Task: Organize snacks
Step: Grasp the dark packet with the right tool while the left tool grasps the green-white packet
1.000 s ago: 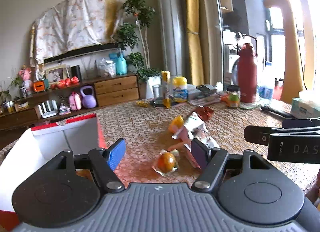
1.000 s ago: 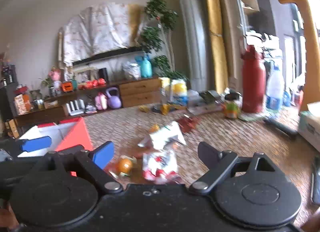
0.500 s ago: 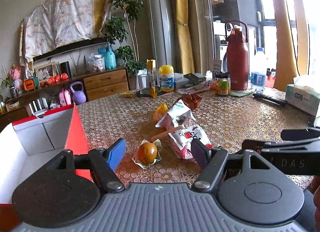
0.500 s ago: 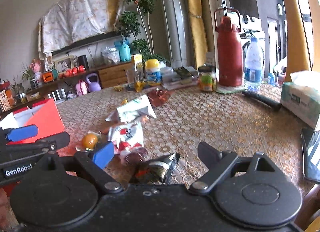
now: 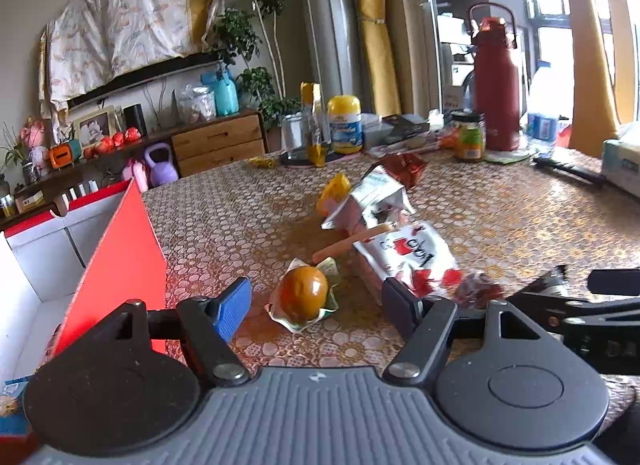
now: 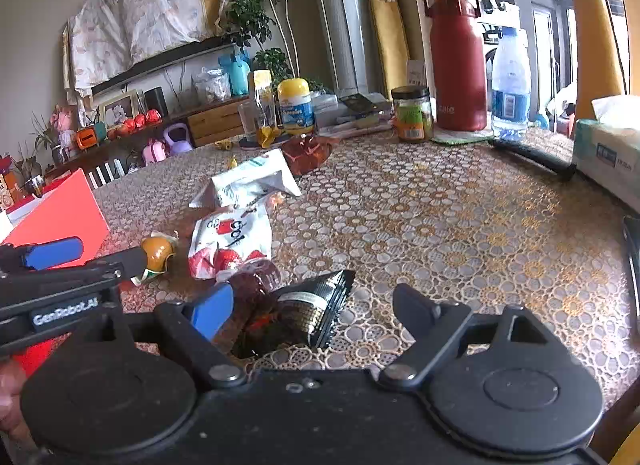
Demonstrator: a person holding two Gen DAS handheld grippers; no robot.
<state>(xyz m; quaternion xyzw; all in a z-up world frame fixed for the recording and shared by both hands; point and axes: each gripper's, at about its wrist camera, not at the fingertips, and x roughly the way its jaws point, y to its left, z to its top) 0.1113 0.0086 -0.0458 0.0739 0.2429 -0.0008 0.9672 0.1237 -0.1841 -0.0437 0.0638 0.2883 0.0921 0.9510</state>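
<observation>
Both tools open, holding nothing. Left tool straddles the round orange-brown snack in its crinkled clear wrapper on the patterned desk; right tool, jaws just closing slightly, frames the black ridged foil packet. Risk: pads pinch only loose wrapper and it slips, or tools collide, being close. Red-and-white cardboard box at left: a little blue-printed packaging low inside, rest hidden.

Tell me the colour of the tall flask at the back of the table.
Dark red flask, clearest in the right wrist view.

Pale wall, wooden sideboard, yellow curtain, bright window
</observation>
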